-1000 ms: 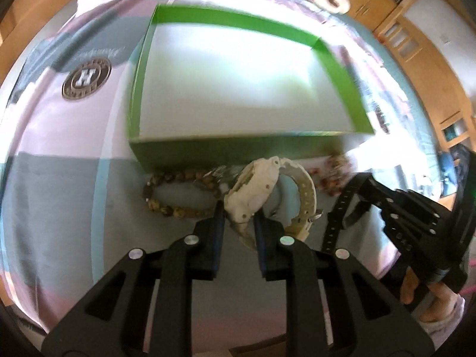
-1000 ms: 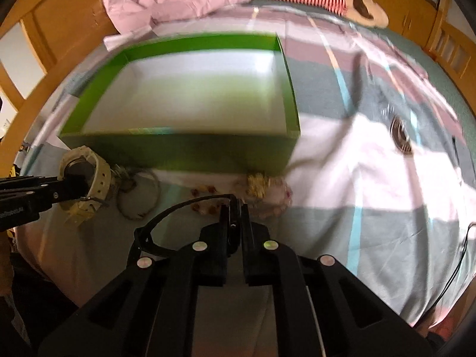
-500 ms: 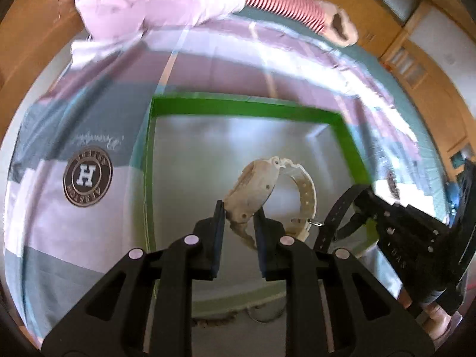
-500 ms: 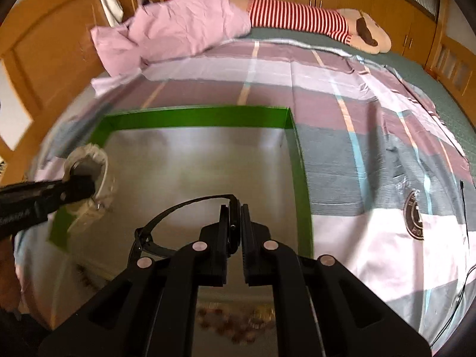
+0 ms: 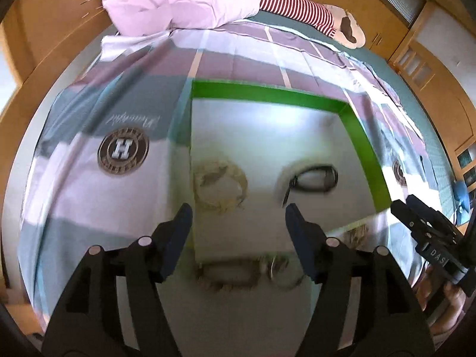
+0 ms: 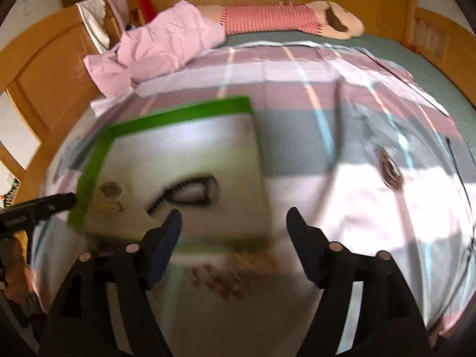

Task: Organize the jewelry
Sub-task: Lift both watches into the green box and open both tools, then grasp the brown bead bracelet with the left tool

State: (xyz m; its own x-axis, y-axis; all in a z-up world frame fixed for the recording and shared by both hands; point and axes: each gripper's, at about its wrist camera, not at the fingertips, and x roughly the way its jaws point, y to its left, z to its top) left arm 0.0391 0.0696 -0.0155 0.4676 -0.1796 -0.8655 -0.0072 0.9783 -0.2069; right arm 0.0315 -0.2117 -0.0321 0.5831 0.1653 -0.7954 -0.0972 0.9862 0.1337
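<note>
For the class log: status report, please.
Left gripper, right gripper: jaws opening, nothing between. Cream watch, black watch in green box. Nothing obstructing.

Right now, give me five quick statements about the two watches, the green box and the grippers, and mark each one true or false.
1. The cream watch lies inside the green box. True.
2. The black watch is clamped in the right gripper. False: it lies in the box with nothing between that gripper's opening jaws.
3. The left gripper is empty. True: its jaws are opening with nothing between them.
4. The beaded bracelets are in the box. False: they lie on the bedspread outside its near wall.
5. The box has a lid on. False: it is open-topped.
</note>
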